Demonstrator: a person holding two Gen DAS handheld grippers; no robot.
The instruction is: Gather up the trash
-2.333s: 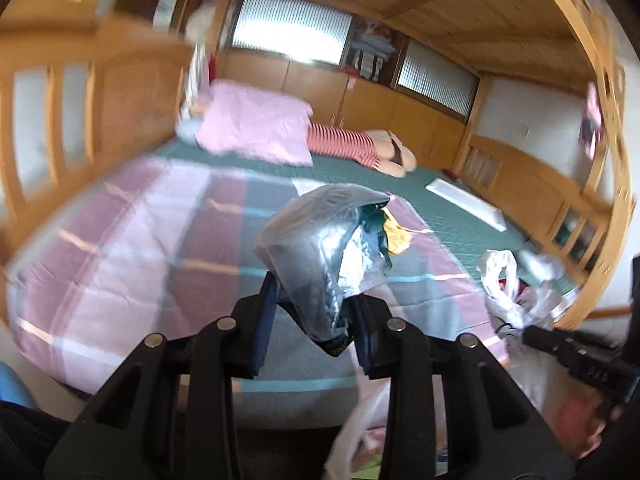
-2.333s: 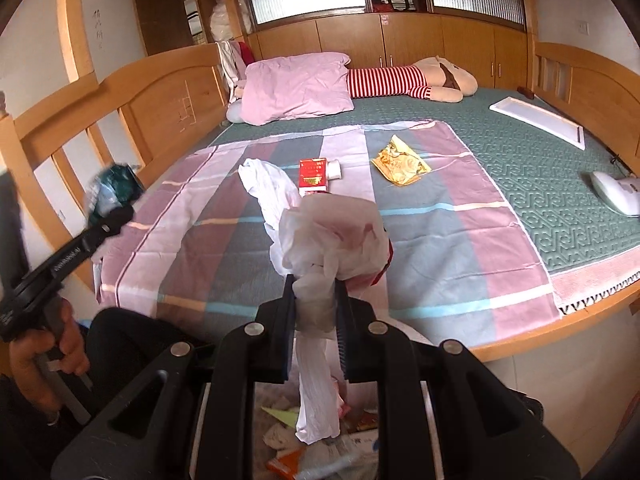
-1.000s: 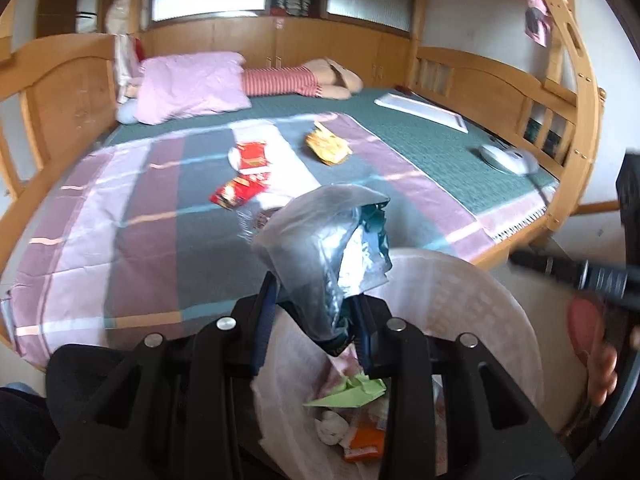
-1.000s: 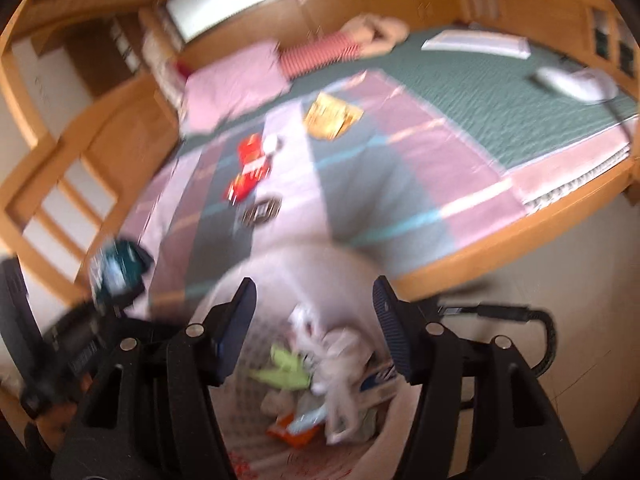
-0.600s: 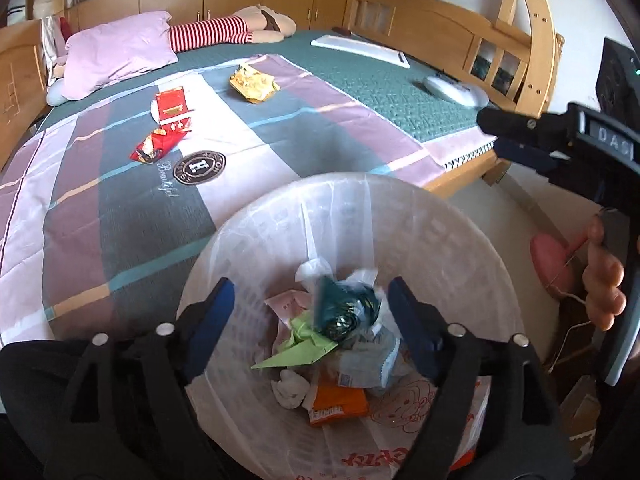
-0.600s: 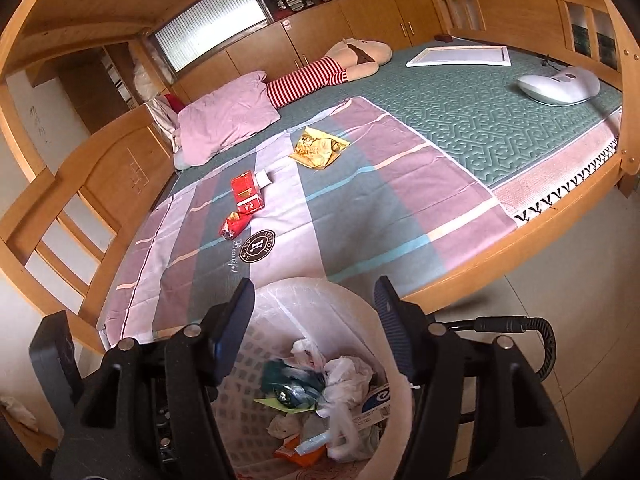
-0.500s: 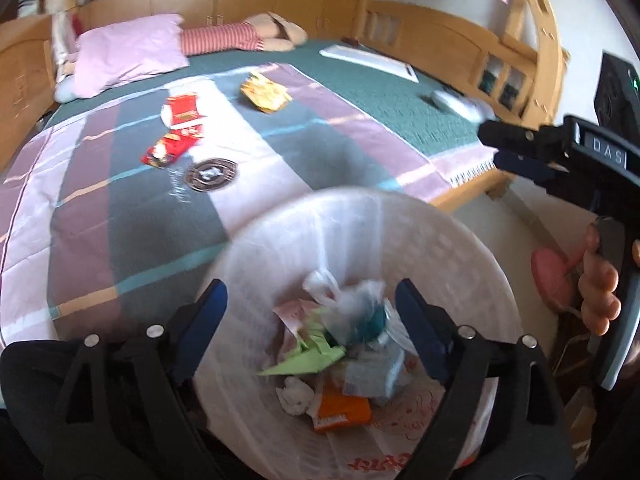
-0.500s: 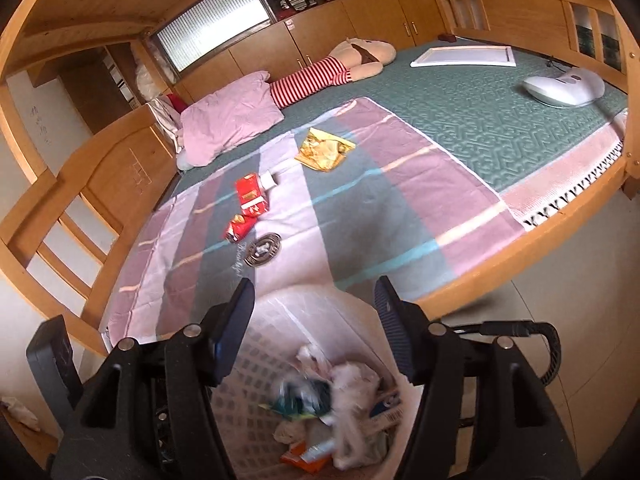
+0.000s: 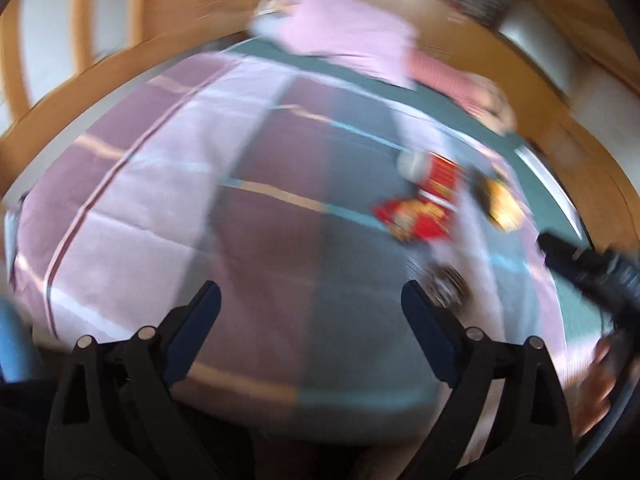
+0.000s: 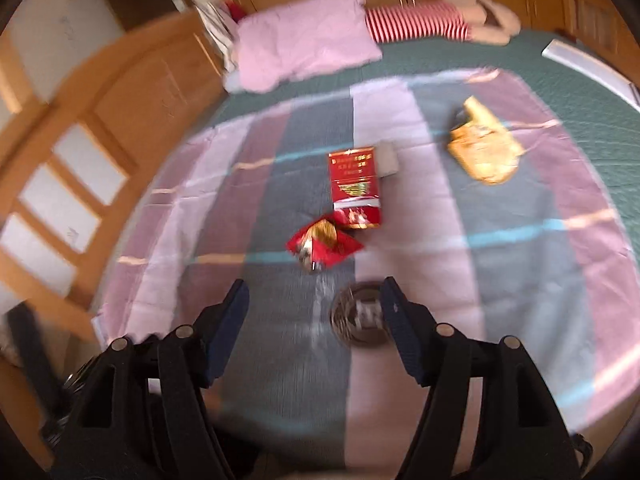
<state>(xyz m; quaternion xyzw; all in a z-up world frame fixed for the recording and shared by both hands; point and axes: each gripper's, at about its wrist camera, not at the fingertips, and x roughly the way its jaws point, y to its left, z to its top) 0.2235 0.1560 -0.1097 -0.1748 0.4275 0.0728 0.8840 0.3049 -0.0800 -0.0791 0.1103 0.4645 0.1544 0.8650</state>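
On the big bed (image 10: 580,92) we see a striped blanket (image 10: 520,264) in pink, purple and grey, spread flat. A pink pillow (image 10: 304,40) lies at the far end, with a red-and-white striped soft toy (image 10: 416,20) just beside it.

We hold our left gripper (image 9: 310,304) over the blanket. Its jaws have just been opening, they stand wide apart, and nothing is between them. That view is very blurry. We hold our right gripper (image 10: 314,296) over the blanket too. Its jaws have also just been opening, and they are apart and hold nothing.

The trash lies on the blanket. A yellow bag (image 10: 482,148) is off to the right. A red packet (image 10: 354,184) lies in the middle, and a crumpled red wrapper (image 10: 322,244) touches its near end. A small round dark lid (image 10: 360,320) lies near the right jaw.
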